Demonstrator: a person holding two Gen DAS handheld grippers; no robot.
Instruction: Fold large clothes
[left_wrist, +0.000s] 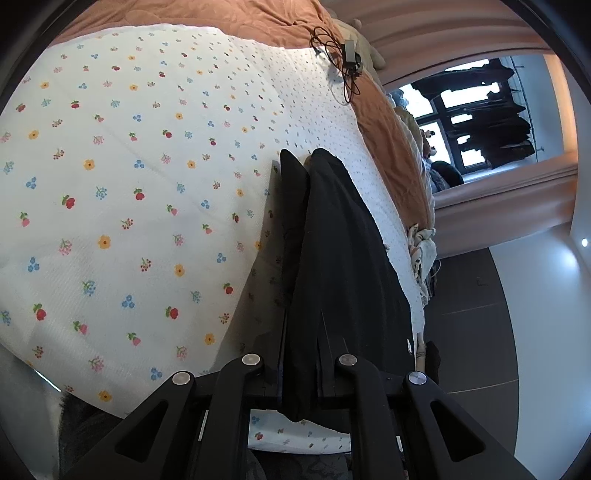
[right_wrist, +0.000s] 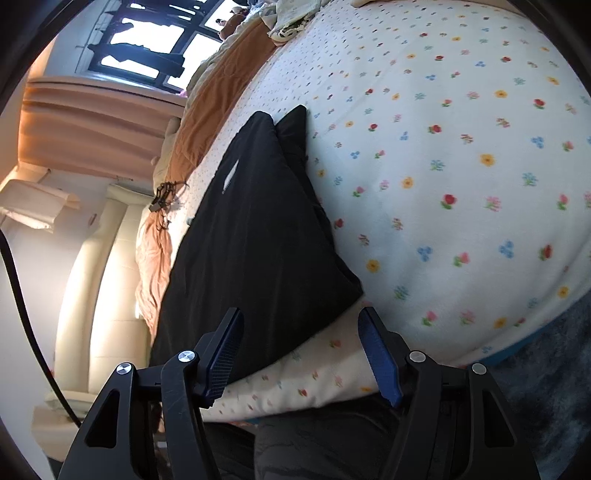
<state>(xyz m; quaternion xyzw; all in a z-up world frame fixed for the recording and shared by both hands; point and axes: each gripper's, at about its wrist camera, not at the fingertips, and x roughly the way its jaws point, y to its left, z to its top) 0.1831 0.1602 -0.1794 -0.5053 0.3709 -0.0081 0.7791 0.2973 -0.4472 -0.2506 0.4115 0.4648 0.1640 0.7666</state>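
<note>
Left tool (left_wrist: 300, 369) pinches the soft, limp black garment (right_wrist: 258, 229) on the floral bedsheet (right_wrist: 443, 166); right tool (right_wrist: 301, 350) gapes empty beside its near corner, the likeliest hold

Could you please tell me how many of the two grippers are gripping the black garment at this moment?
1. The left gripper is shut on the black garment, pinching its fabric. The right gripper is open, its jaws apart at the garment's near corner on the floral sheet.
</note>
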